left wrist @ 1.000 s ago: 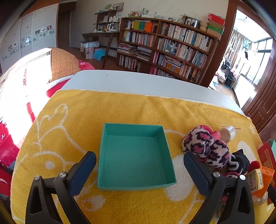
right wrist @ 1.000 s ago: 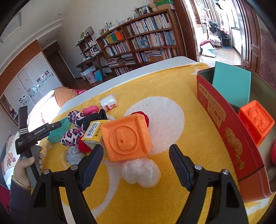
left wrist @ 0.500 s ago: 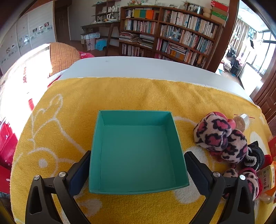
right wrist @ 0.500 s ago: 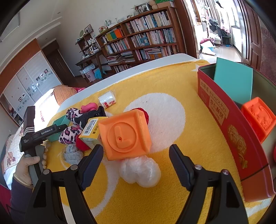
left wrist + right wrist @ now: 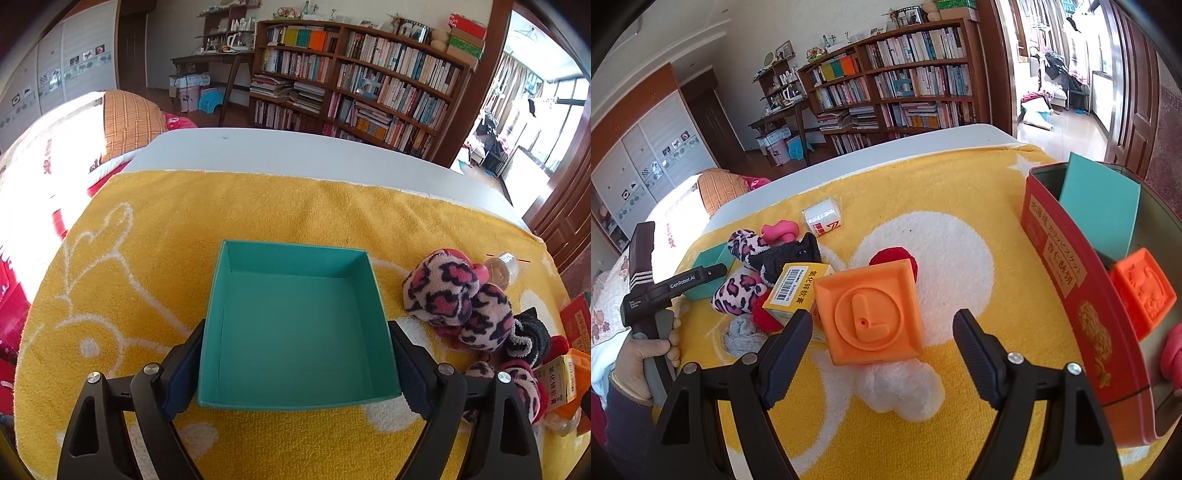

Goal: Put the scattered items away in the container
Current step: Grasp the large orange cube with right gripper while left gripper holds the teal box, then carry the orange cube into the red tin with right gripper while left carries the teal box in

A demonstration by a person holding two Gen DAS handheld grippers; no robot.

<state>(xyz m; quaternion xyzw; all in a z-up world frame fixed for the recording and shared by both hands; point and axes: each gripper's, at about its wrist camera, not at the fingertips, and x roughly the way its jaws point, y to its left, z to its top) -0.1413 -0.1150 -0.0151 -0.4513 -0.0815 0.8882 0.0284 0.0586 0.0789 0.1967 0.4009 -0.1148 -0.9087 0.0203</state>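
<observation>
An open teal box (image 5: 295,325) lies on the yellow towel (image 5: 147,258). My left gripper (image 5: 295,365) is open and straddles the box, one finger on each side of its near end, close to the walls. My right gripper (image 5: 882,354) is open just in front of an orange cube (image 5: 871,314) that rests on a white plastic wad (image 5: 905,387). A red tin (image 5: 1067,295) at the right holds a teal lid (image 5: 1100,206) and another orange cube (image 5: 1145,291).
A pile lies between the grippers: leopard-print socks (image 5: 458,302), a black sock (image 5: 790,254), a yellow carton (image 5: 798,291), a red ball (image 5: 894,258), a pink toy (image 5: 779,230), a white packet (image 5: 822,219). The left gripper's handle (image 5: 653,291) shows in the right wrist view.
My left gripper has moved forward until its open fingers flank the teal box. My right gripper has edged closer to the orange cube.
</observation>
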